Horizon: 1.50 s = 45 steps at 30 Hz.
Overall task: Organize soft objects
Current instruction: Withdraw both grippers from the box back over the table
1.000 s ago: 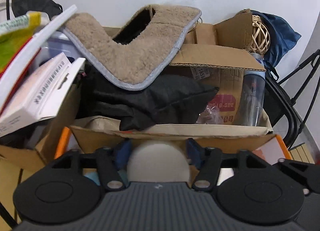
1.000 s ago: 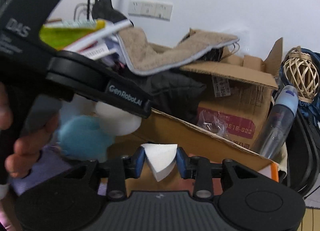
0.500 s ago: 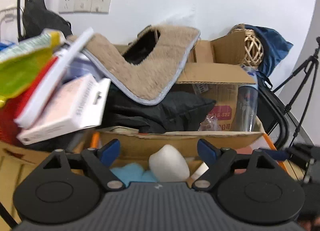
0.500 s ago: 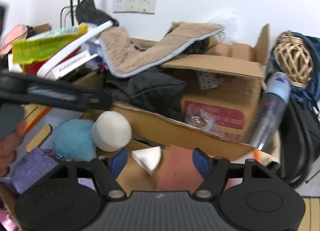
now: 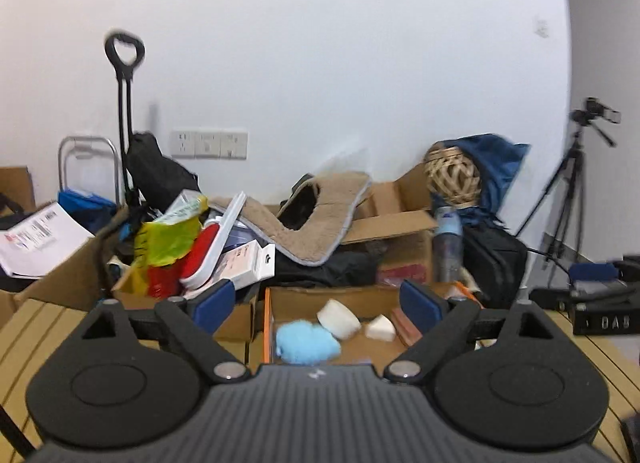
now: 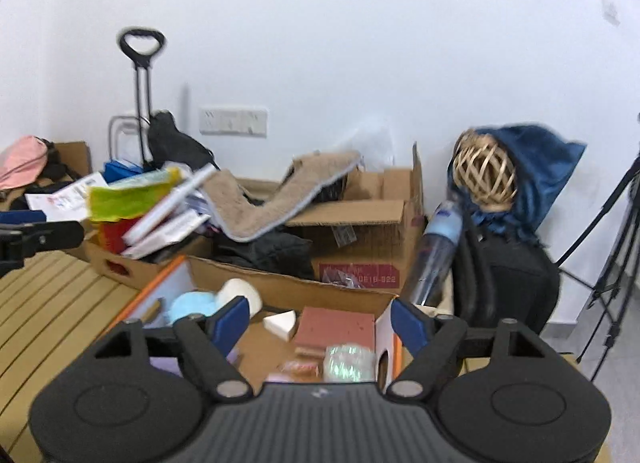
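Note:
An open cardboard box (image 5: 320,297) holds soft objects: a fluffy blue puff (image 5: 306,343), a round white sponge (image 5: 338,319), a white wedge sponge (image 5: 381,327) and a pink-brown pad (image 6: 335,330). The right wrist view shows the puff (image 6: 191,305), the round sponge (image 6: 240,291), the wedge (image 6: 281,323) and an iridescent ball (image 6: 347,363). My left gripper (image 5: 316,305) is open and empty, above and behind the box. My right gripper (image 6: 320,319) is open and empty over the box.
Behind stand cardboard boxes piled with a tan fleece mat (image 5: 316,215), black cloth (image 5: 332,267), packages (image 5: 244,259) and a water bottle (image 5: 447,247). A wicker ball (image 5: 452,177) on blue cloth, a black bag (image 5: 496,263) and tripods (image 5: 568,191) are right. A slatted wooden table (image 6: 44,303) lies left.
Both grippers opened, releasing the round white sponge and the white wedge into the box, then pulled back and up, widening the view.

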Each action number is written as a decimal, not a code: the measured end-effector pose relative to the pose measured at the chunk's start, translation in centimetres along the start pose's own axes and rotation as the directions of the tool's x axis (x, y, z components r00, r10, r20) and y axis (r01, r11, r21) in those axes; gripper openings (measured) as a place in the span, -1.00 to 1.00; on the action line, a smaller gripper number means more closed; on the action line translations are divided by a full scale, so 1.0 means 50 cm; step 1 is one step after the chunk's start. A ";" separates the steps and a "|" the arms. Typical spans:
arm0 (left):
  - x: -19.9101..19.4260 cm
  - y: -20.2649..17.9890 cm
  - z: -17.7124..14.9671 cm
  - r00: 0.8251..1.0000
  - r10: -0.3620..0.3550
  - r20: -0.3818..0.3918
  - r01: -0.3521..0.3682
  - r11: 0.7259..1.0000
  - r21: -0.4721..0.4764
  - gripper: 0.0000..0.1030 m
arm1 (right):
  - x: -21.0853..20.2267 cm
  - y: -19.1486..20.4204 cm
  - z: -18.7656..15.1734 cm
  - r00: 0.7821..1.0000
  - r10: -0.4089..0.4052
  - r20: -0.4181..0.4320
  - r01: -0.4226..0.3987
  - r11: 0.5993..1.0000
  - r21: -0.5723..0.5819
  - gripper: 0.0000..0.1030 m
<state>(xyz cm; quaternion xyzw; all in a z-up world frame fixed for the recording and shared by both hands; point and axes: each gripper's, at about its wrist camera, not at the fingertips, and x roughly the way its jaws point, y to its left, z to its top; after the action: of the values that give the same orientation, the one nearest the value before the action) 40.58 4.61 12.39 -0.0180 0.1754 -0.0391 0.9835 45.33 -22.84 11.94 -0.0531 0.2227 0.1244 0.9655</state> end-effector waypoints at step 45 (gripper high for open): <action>-0.666 -0.148 -0.504 0.994 0.114 -0.003 -0.114 0.993 0.033 0.98 | -0.645 0.197 -0.607 0.996 -0.074 -0.039 0.080 0.984 0.158 0.93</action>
<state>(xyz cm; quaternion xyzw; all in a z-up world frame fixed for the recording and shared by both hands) 0.17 -0.52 0.58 0.0082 0.1780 0.0140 0.9839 2.04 -25.12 -1.38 0.0138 0.2456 0.0678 0.9669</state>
